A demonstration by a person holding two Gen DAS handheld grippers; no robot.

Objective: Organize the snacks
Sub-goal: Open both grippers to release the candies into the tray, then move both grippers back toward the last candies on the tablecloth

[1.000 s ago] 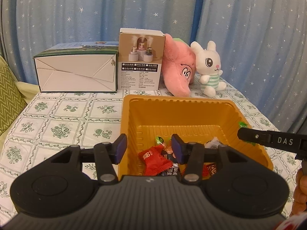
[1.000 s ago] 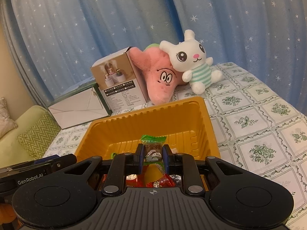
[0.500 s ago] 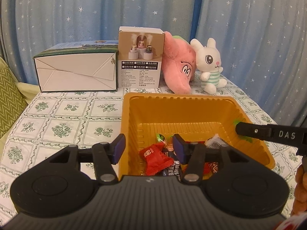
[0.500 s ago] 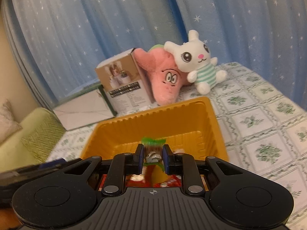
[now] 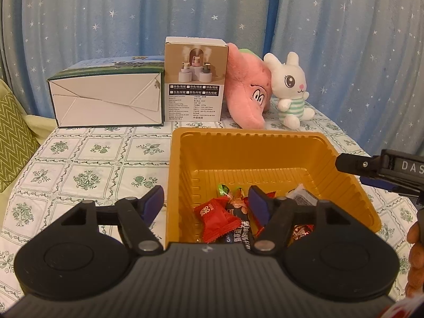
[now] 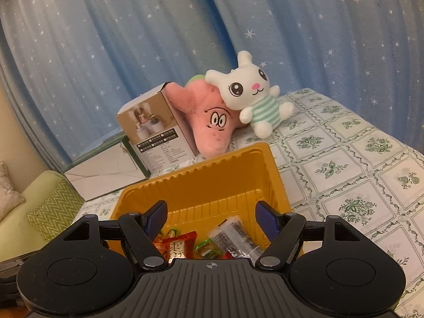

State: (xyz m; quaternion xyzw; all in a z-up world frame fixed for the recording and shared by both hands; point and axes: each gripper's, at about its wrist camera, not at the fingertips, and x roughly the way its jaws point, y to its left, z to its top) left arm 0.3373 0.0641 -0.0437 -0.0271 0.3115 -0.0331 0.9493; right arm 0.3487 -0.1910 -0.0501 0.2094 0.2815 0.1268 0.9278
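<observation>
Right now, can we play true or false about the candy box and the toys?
1. The right gripper is open with nothing in it. True.
2. The yellow tray holds wrapped snacks. True.
3. The white bunny is sitting inside the tray. False: it sits on the tablecloth behind the tray, beside the pink plush.
4. The left gripper is squeezing a red candy. False: it is open and holds nothing.
5. The curtain is blue with little stars. True.

The left gripper (image 5: 205, 202) hangs spread wide over the orange tray's (image 5: 265, 135) near left corner, above a red snack packet (image 5: 216, 218).
</observation>
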